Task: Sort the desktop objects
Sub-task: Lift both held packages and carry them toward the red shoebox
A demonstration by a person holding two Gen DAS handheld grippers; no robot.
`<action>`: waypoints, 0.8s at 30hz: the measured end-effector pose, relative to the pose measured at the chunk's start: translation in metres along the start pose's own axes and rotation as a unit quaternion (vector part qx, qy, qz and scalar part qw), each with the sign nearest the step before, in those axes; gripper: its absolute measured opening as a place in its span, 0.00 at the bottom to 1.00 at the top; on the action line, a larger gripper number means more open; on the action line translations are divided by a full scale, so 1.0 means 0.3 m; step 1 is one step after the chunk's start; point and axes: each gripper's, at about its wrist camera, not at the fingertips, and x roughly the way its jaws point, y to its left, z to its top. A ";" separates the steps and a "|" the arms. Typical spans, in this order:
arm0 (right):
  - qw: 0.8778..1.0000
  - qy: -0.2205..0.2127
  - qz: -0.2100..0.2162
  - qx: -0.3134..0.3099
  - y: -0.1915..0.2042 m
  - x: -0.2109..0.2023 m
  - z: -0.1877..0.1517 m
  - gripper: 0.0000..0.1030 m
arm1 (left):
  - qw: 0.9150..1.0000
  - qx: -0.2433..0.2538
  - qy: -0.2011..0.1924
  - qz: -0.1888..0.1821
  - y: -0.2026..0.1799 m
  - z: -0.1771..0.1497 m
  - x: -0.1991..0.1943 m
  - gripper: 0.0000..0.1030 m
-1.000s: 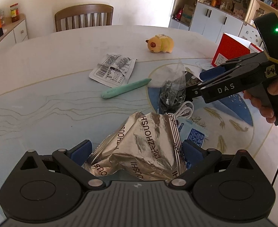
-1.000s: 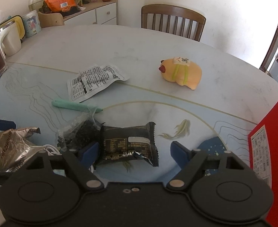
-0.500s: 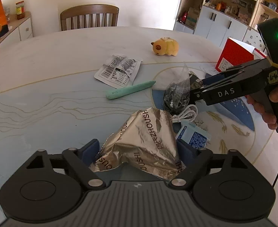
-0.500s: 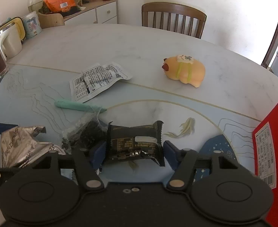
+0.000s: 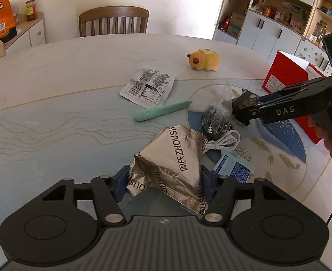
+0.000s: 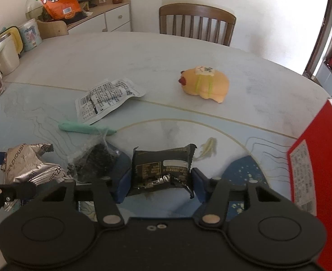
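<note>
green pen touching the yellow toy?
No. The green pen lies by the white packet, well apart from the yellow toy.

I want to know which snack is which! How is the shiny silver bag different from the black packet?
The silver bag is shiny foil, crumpled into a peak; the black packet is dark and fairly flat, with a pale label. The silver bag sits between the pads of the left gripper, the black packet between those of the right gripper. Both grippers have just been closing onto their packs, and both packs are on the table.
</note>
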 end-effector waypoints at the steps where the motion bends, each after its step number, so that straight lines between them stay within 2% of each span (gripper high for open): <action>1: 1.000 0.000 -0.001 0.004 -0.005 -0.006 -0.002 0.54 | 1.000 0.001 -0.001 0.001 -0.002 0.000 -0.001 0.54; 2: 1.000 0.000 -0.001 0.010 -0.011 -0.014 -0.005 0.54 | 1.000 0.002 -0.002 0.001 -0.005 0.000 -0.004 0.51; 8: 1.000 -0.009 -0.008 0.026 -0.034 -0.077 -0.019 0.53 | 1.000 0.005 -0.005 0.009 -0.014 0.002 -0.010 0.46; 24: 0.998 -0.022 -0.013 0.049 -0.075 -0.245 -0.069 0.53 | 0.999 -0.016 -0.018 0.020 -0.030 0.017 -0.084 0.46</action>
